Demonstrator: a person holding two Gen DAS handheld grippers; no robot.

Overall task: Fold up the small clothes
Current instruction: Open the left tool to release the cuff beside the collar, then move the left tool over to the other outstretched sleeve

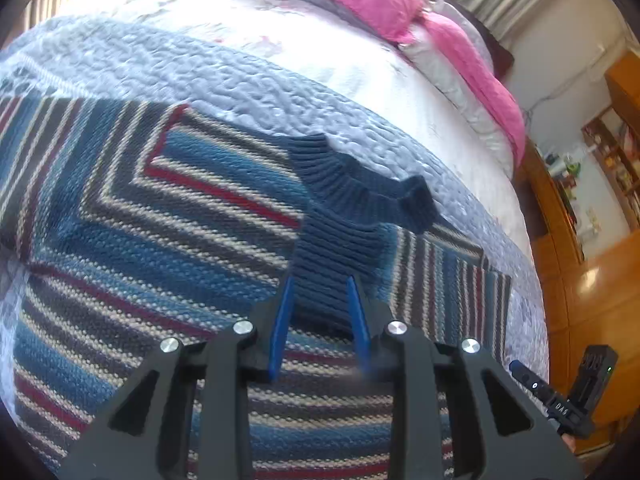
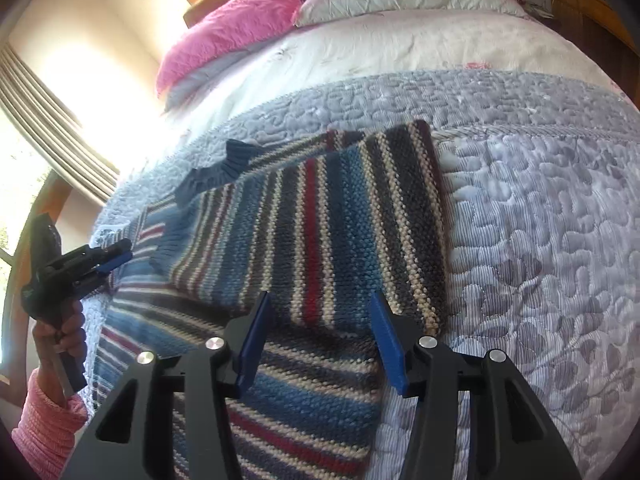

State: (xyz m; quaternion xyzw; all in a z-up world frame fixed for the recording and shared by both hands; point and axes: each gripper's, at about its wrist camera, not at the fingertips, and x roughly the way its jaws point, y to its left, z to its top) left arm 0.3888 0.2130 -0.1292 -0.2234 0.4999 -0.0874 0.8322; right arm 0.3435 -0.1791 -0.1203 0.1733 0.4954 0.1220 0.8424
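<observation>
A knit sweater [image 1: 160, 220] with blue, red, cream and dark stripes lies flat on the bed, its navy ribbed collar [image 1: 352, 184] pointing toward the pillows. One striped part [image 2: 320, 220] is folded over the body, and its ribbed navy cuff [image 2: 168, 248] ends near the collar [image 2: 224, 164]. My left gripper [image 1: 320, 284] hovers open over the navy ribbing below the collar, holding nothing. Over the folded part's near edge, my right gripper [image 2: 320, 300] stands open and empty. The left gripper [image 2: 112, 258] also shows at the sweater's left side, held by a hand in a pink sleeve [image 2: 48, 420].
A grey quilted bedspread [image 2: 540, 220] covers the bed around the sweater. Pink and white pillows [image 1: 380, 4] lie at the head. A wooden cabinet and shelves [image 1: 580, 200] stand beyond the bed's right side. A curtain and window [image 2: 36, 104] are on the left.
</observation>
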